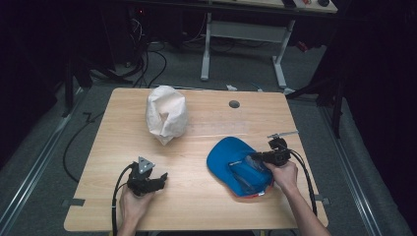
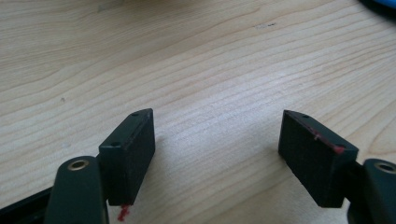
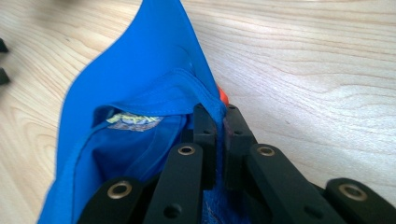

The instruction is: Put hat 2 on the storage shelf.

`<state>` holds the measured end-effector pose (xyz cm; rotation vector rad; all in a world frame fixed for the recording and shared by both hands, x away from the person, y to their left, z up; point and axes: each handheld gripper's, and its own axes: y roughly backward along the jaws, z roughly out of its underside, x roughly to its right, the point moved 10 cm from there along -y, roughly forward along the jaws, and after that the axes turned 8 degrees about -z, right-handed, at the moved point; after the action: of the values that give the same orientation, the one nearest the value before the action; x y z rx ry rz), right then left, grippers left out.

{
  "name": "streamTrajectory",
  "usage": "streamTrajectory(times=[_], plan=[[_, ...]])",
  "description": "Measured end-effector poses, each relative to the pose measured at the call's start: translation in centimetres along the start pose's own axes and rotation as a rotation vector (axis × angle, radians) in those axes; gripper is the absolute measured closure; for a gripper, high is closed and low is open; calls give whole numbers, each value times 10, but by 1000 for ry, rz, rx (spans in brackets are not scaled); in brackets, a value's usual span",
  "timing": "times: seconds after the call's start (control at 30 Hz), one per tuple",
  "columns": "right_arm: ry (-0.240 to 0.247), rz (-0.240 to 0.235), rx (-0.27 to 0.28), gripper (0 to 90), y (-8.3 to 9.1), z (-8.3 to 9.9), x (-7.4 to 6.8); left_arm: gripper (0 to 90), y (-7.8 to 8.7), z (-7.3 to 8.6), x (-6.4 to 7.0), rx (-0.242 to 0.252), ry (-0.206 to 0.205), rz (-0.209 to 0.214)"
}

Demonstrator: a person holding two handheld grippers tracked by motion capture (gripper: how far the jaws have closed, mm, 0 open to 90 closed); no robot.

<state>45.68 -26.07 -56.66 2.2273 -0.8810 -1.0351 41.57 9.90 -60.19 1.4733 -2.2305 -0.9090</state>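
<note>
— Where do we have the cap [image 1: 235, 167] right now?

— It lies upside down on the right half of the table [image 1: 196, 196], near the front edge, its hollow facing up. Our right gripper [image 1: 255, 158] has pinched its rim: in the right gripper view the two jaws are pressed together with the blue cloth [image 3: 140, 93] caught between them, and a bit of orange shows just beyond the pinch.

— And our other hand?

— Our left gripper [image 1: 160, 179] sits low over the front left part of the table, well apart from the cap. In the left gripper view its jaws stand wide, with bare wood [image 2: 210, 70] between them and nothing held.

— Anything else on the table?

— A crumpled white paper bag [image 1: 166, 113] stands toward the far side, left of the middle, clear of both grippers. A small round hole [image 1: 234, 104] in the tabletop lies to its right.
</note>
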Motion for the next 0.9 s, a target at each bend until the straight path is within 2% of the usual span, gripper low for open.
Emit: streamTrajectory(times=[0.2,0.5,0.9], plan=[[-15,-28,17,868,0,-3,-8,243,2,-6,22,29,-55,31],[-27,-56,37,869,1,-11,-15,199,6,-30,58,69,-142,93],[-32,-85,68,869,9,-22,-21,156,0,-57,89,93,-248,108]])
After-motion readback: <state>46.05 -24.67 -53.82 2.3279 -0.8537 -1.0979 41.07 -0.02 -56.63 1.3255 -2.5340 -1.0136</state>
